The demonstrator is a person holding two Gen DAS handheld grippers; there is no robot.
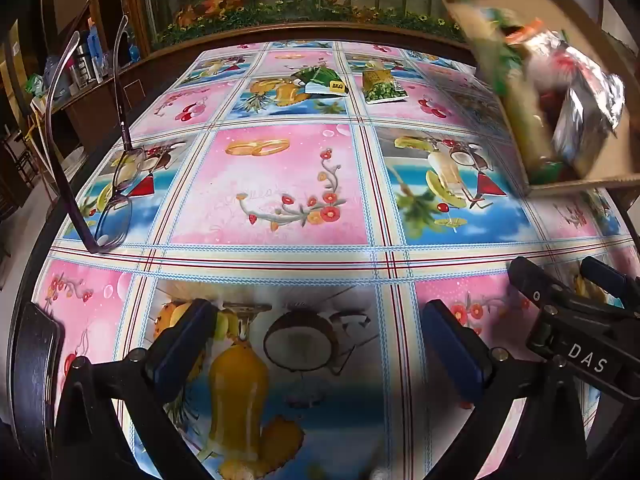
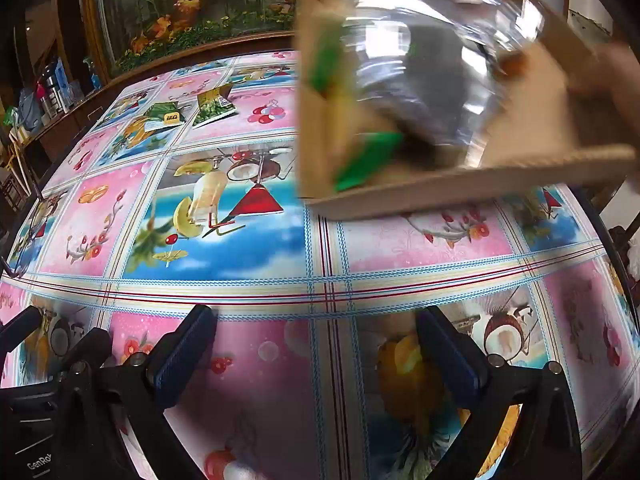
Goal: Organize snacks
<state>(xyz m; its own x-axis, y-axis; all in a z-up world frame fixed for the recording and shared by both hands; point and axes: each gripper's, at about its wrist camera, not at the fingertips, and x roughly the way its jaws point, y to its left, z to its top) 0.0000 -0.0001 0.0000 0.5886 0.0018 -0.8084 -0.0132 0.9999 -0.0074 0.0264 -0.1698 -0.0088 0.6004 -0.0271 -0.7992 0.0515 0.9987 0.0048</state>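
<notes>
Cardboard box, blurred, tilted with its open side showing, at the far right above the tabletop; inside, a crumpled silver foil packet among green and orange-red snack wrappers, details too smeared to name; whether the box touches the tabletop cannot be told; a blurred hand at its right edge in the right wrist view.

Two green snack packets on the far tabletop, well apart from the box: a dark green packet with a yellow label and, just beside it, a light green packet; both lying flat on the printed fruit-and-flower oilcloth.

Purple-framed spectacles at the left edge, lenses down, arms up; planter with artificial flowers behind the far edge.

Left tongs: spread wide, empty, angled down over bare tabletop, touching nothing; right tongs: likewise wide, empty, near the left pair.
</notes>
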